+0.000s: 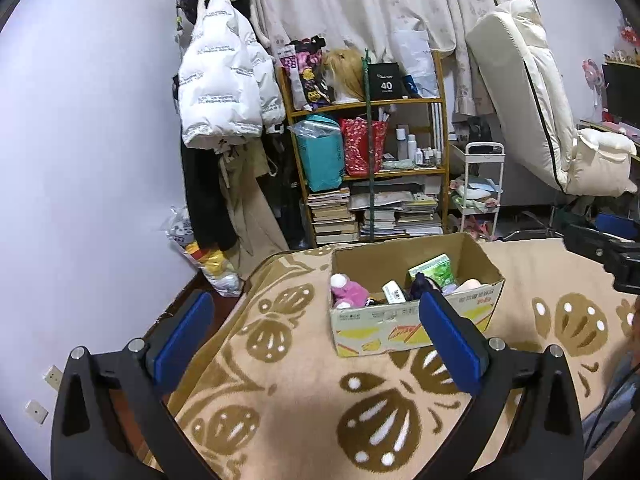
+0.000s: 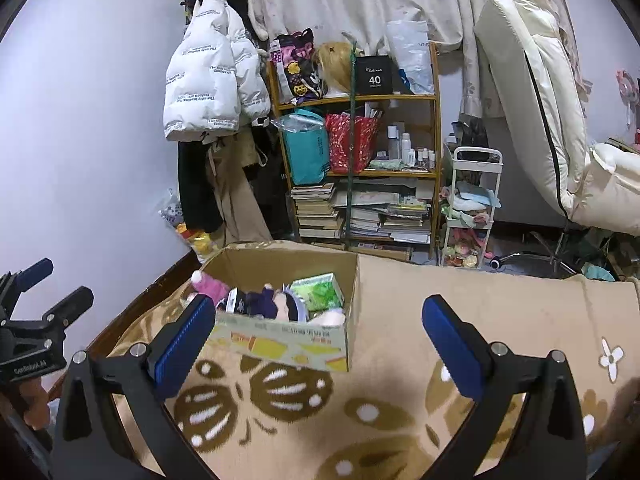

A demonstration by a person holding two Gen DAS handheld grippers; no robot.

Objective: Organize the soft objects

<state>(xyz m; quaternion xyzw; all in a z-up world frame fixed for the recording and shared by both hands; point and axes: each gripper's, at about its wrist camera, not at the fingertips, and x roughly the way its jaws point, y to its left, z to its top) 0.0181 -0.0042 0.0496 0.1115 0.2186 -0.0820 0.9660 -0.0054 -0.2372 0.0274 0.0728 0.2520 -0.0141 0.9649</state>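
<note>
Left claw point(image 1: 316, 332) spread wide, empty, hovering above blanket point(image 1: 280, 420); box point(image 1: 400, 332) at 1 o'clock, already stuffed with pink plush point(image 1: 348, 290), doll point(image 2: 276, 304), green pack point(image 1: 434, 270), so probably freed for another pickup. Right claw point(image 2: 320, 332) likewise parted, empty, box at 11 o'clock.

This is a lived-in bedroom in a home. A patterned blanket point(image 1: 280, 400) covers a bed, a white puffer jacket point(image 1: 224, 84) hangs on the wall, pale curtains point(image 1: 360, 4) drape behind a wooden shelf point(image 1: 400, 102) crammed with bags, bottles and stacked books point(image 1: 336, 216), beside a padded white recliner chair point(image 1: 532, 100).
</note>
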